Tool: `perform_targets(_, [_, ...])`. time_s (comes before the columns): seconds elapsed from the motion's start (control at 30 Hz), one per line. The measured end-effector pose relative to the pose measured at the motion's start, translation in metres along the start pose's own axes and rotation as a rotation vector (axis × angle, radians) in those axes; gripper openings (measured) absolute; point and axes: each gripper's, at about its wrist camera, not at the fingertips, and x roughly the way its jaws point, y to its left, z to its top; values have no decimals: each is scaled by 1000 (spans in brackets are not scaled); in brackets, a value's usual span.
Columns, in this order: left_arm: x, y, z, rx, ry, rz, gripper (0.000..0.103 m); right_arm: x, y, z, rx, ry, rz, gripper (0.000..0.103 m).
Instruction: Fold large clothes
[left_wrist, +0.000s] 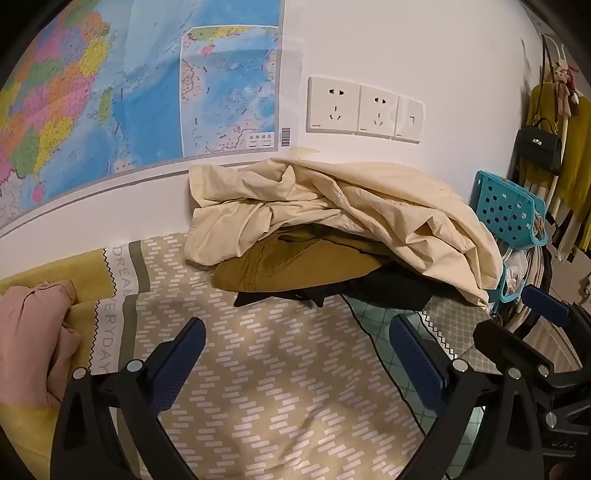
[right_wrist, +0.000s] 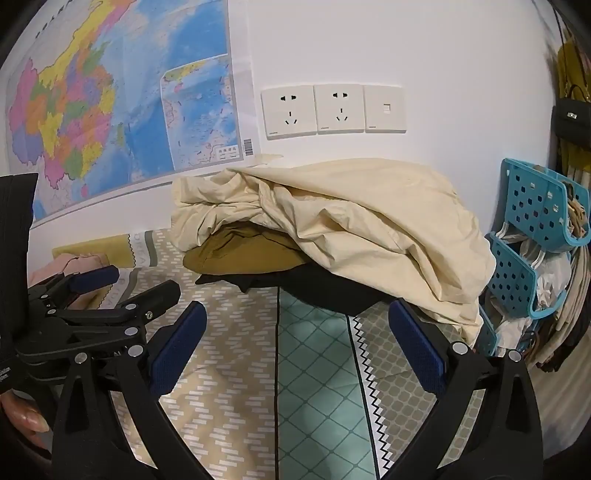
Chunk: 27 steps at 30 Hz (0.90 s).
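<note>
A pile of clothes lies against the wall on the bed: a crumpled cream garment (left_wrist: 332, 210) (right_wrist: 351, 221) on top, an olive-brown one (left_wrist: 291, 266) (right_wrist: 240, 254) under it, and a black one (left_wrist: 369, 291) (right_wrist: 321, 288) at the bottom. My left gripper (left_wrist: 299, 354) is open and empty, above the patterned sheet, short of the pile. My right gripper (right_wrist: 299, 343) is open and empty, also short of the pile. The left gripper also shows at the left of the right wrist view (right_wrist: 122, 288). A pink garment (left_wrist: 33, 332) lies at the far left.
The patterned bedsheet (left_wrist: 277, 387) covers the bed. A map (left_wrist: 110, 92) and wall sockets (left_wrist: 362, 107) are on the wall behind the pile. A blue perforated basket rack (right_wrist: 532, 229) stands at the right, with a black handbag (left_wrist: 539, 147) and hanging clothes beyond.
</note>
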Motion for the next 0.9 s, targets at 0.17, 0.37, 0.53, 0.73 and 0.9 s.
perform_targets(0.17, [-3, 2, -1, 1, 0, -1, 96, 0, 1, -1, -3, -3, -4, 97])
perform_targets(0.37, [1, 1, 0, 2, -2, 9, 96, 0, 0, 0, -4, -3, -5, 97])
perform_targets(0.53, [0, -6, 2, 3, 0, 14, 96, -1, 1, -1, -6, -6, -9, 97])
perform_targets(0.73, [0, -3, 2, 5, -5, 12, 96, 0, 1, -1, -10, -5, -6, 97])
perform_targets(0.9, [0, -3, 2, 8, 2, 18, 96, -1, 1, 0, -8, -7, -9, 97])
